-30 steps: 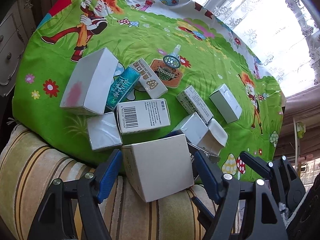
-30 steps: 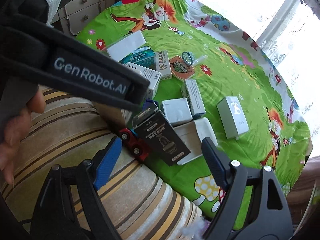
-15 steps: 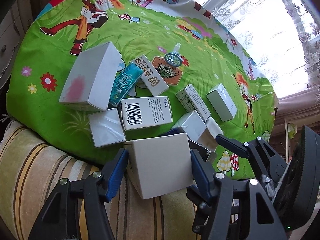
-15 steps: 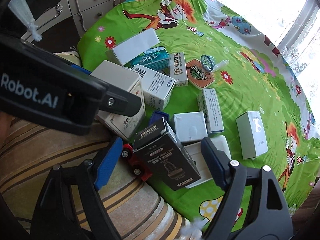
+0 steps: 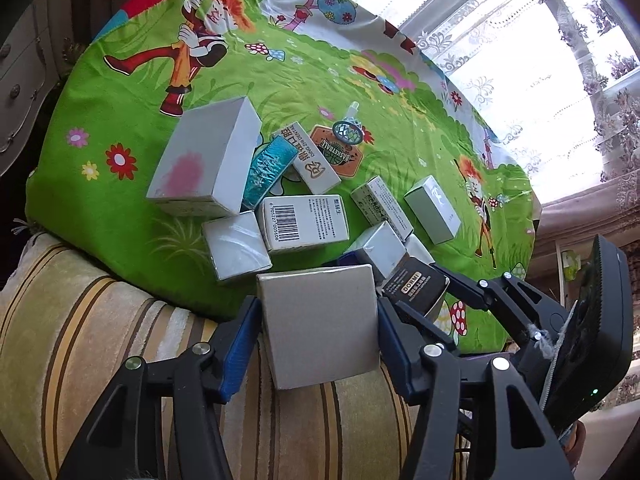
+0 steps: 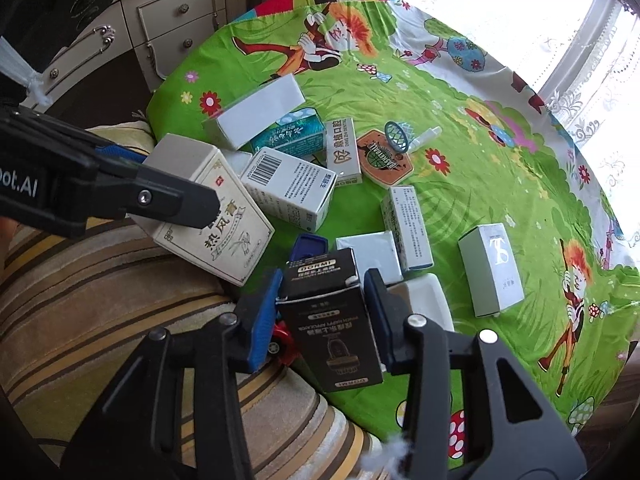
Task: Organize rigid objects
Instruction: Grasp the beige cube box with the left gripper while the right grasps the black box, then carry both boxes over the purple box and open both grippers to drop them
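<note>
A cream box (image 5: 316,320) with a printed label (image 6: 224,216) sits at the near edge of the green cartoon cloth (image 5: 360,80). My left gripper (image 5: 316,308) straddles it with jaws closing, both blue pads against its sides. A black DORMI box (image 6: 332,320) stands just to its right (image 5: 416,284). My right gripper (image 6: 322,284) is closing its jaws on this box, pads touching both long sides. A red toy car (image 6: 282,344) lies under the black box's left edge, partly hidden.
Several white and teal boxes (image 5: 304,224) crowd the cloth beyond, with a basketball coaster (image 5: 340,152) and a small hoop toy (image 6: 400,134). A pale box (image 6: 494,272) lies apart at the right. A striped cushion (image 5: 80,340) lies in front, and a dresser (image 6: 168,28) stands far left.
Both pairs of jaws have narrowed from wide open until the pads meet their boxes. My left gripper has crept forward around the cream box. The black box now sits squarely between the right pads.
</note>
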`<state>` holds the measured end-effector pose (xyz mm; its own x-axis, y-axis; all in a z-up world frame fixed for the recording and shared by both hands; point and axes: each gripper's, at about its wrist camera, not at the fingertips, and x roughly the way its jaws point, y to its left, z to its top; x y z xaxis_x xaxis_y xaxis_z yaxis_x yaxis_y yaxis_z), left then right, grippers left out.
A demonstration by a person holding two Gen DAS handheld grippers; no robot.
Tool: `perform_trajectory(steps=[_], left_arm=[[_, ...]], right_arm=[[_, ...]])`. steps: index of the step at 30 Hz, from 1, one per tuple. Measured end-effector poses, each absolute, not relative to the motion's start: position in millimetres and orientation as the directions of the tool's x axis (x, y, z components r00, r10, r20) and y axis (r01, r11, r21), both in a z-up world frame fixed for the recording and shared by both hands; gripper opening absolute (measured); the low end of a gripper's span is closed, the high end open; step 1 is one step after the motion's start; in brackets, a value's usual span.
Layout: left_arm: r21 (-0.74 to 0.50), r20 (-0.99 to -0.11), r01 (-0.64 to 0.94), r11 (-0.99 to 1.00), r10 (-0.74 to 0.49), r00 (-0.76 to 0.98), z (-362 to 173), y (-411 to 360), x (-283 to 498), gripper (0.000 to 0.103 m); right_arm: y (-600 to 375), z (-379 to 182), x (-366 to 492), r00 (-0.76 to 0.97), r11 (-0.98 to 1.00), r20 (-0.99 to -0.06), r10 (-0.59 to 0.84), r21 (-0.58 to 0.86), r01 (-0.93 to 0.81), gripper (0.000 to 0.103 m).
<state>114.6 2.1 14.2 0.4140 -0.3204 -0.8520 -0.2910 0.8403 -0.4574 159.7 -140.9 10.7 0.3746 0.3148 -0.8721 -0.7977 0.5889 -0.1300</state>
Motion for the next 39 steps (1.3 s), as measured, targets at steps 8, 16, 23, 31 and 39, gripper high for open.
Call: perform_trajectory(steps=[8, 16, 23, 31, 39], left_arm=[[-0.432, -0.832, -0.233, 0.871, -0.286, 0.474, 41, -7, 92, 0.058], [-0.406, -0.807, -0.13, 0.905, -0.287, 0.517, 65, -36, 68, 0.058], [-0.39, -0.796, -0.052, 0.919, -0.308, 0.521, 76, -67, 58, 0.058], [-0.37, -0.791, 0.028, 0.929, -0.331, 0.515, 85, -100, 50, 0.058], [-0.377, -0.787, 0.116, 0.919, -0.384, 0.483, 89, -136, 44, 0.058]], right_arm=[[-161, 44, 150, 0.445, 0.69, -0.834, 0.325, -0.113, -0.715, 0.046], [-195, 70, 122, 0.5, 0.781, -0.805, 0.32, -0.074, -0.62, 0.046], [-226, 79, 99, 0.542, 0.836, -0.788, 0.292, -0.066, -0.545, 0.046], [-264, 77, 79, 0.557, 0.886, -0.784, 0.273, -0.021, -0.464, 0.046], [-303, 72, 59, 0.58, 0.929, -0.782, 0.229, -0.001, -0.369, 0.046]])
